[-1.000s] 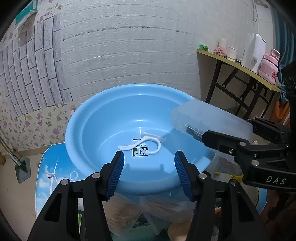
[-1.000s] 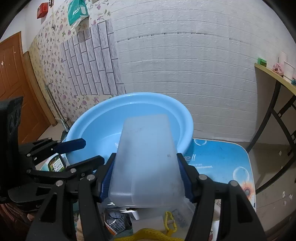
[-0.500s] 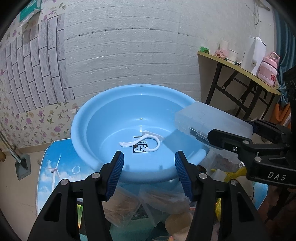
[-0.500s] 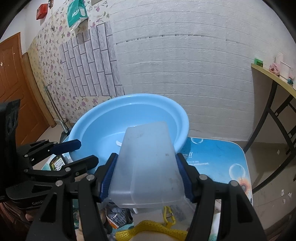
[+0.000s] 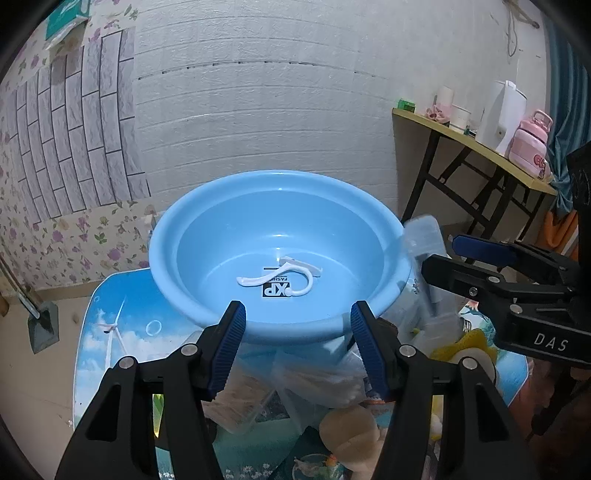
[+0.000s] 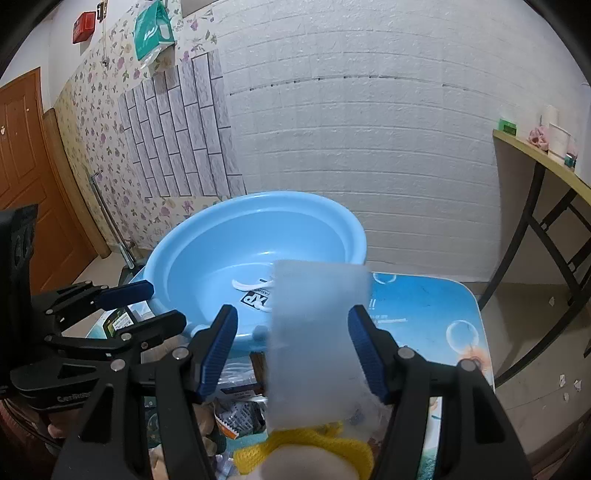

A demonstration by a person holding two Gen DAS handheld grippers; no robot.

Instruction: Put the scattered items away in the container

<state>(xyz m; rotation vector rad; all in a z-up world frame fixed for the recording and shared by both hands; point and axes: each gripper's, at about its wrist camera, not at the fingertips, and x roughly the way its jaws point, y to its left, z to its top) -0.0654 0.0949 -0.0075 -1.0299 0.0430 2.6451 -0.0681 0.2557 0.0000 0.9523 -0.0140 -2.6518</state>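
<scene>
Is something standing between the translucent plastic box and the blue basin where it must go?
Nothing visible does. The translucent plastic box sits just outside the blue basin near its rim; inside lies only a white hook.

Basin [image 5: 369, 236]: blue, on the surface [image 5: 110, 332], holds a white hook [image 5: 275, 278].
Left claw [image 5: 295, 343]: jaws apart, nothing between, near the basin's near rim.
Right claw [image 5: 461, 258]: at right, beside a blurred clear box [image 5: 424, 236].

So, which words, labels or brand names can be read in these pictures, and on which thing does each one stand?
"XP": label on the floor of the blue basin, upside down; its smaller word is partly hidden.
"DAS": side of the right gripper.
Green pack on the wall, packets under the grippers, pink bottle: too small or blurred to read.
</scene>
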